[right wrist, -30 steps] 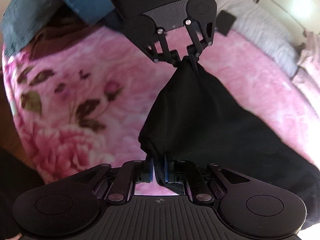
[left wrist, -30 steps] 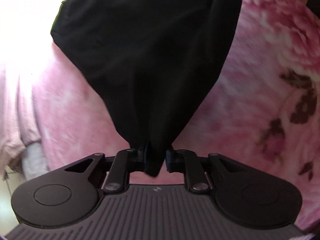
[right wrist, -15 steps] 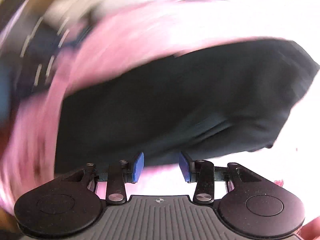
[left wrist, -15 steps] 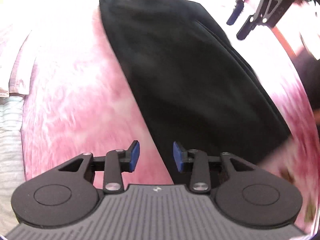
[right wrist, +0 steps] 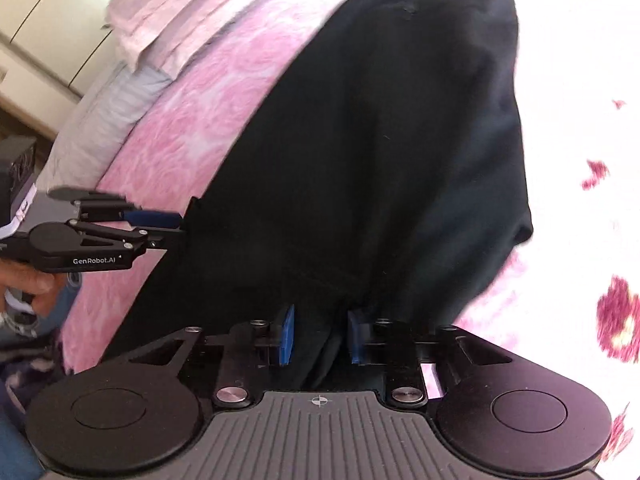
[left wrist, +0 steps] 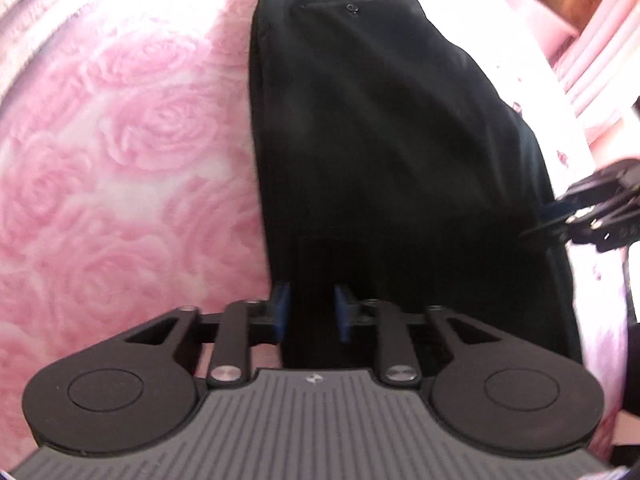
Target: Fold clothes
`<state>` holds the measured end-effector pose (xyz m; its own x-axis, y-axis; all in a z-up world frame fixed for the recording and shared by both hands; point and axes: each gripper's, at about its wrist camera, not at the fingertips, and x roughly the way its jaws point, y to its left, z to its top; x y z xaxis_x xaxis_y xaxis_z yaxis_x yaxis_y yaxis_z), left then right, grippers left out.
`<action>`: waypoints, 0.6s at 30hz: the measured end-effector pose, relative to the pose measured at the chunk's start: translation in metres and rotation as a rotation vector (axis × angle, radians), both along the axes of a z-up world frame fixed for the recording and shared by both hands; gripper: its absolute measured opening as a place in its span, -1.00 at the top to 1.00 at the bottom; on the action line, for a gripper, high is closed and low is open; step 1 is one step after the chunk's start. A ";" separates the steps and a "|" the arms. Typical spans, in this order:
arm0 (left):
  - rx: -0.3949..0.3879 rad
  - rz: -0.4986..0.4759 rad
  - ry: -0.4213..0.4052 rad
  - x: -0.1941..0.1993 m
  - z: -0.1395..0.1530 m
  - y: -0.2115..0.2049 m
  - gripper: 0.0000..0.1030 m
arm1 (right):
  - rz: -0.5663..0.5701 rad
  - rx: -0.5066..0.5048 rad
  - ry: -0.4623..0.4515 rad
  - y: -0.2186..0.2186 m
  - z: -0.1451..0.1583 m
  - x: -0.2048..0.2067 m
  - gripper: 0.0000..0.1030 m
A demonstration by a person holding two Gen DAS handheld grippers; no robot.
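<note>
Closing both grippers on the near end of the black trousers (left wrist: 380,140), you're mid-regrasp, not mid-fold. The trousers are lying lengthwise on the pink rose blanket (left wrist: 132,152) covering the bed, waistband and buttoned back pocket (left wrist: 352,8) at the far end, legs already stacked into one long strip. So the first fold, leg onto leg, is looking done.

The left gripper (left wrist: 310,312) is sitting at the strip's left near corner, jaws closing with black cloth between the blue pads; the pads aren't pressing on it yet as far as I can tell, so count it as not gripping. The right gripper (right wrist: 320,334) is doing the same at the opposite near corner: jaws closing, a ridge of fabric standing between the pads, gaps showing on both sides. Each wrist view is also catching the other gripper at the strip's edge.

What's left, judging by the layout: you're still needing to clamp both corners, carry the hem end up toward the waistband, and probably fold once more for a compact stack. Fabric near the right gripper is bunching a bit, so smoothing is likely pending too. Folded pale clothes (right wrist: 160,12) are sitting at the bed's far edge, apart from the trousers.
</note>
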<state>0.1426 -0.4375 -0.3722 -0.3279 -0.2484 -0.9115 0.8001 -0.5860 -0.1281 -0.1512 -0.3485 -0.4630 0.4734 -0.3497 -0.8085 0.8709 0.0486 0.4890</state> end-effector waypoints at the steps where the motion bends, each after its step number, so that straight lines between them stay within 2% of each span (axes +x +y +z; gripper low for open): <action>1: 0.000 0.005 0.013 0.002 0.000 -0.001 0.66 | -0.003 0.007 -0.010 0.000 -0.001 -0.002 0.50; 12: 0.070 -0.015 0.019 -0.003 -0.021 -0.017 0.62 | 0.031 0.028 -0.050 -0.005 -0.004 -0.011 0.50; 13: 0.069 -0.016 0.021 -0.003 -0.018 -0.005 0.70 | 0.036 0.032 -0.044 -0.009 -0.004 -0.008 0.67; 14: 0.056 -0.019 0.016 -0.003 -0.014 0.007 0.86 | 0.046 0.037 -0.040 -0.010 -0.002 -0.007 0.70; 16: 0.030 -0.010 0.021 0.003 -0.007 0.008 0.94 | 0.065 0.036 -0.043 -0.015 0.004 -0.005 0.83; 18: 0.007 0.033 0.040 0.013 -0.001 0.004 0.97 | 0.088 -0.005 -0.043 -0.021 0.015 -0.002 0.85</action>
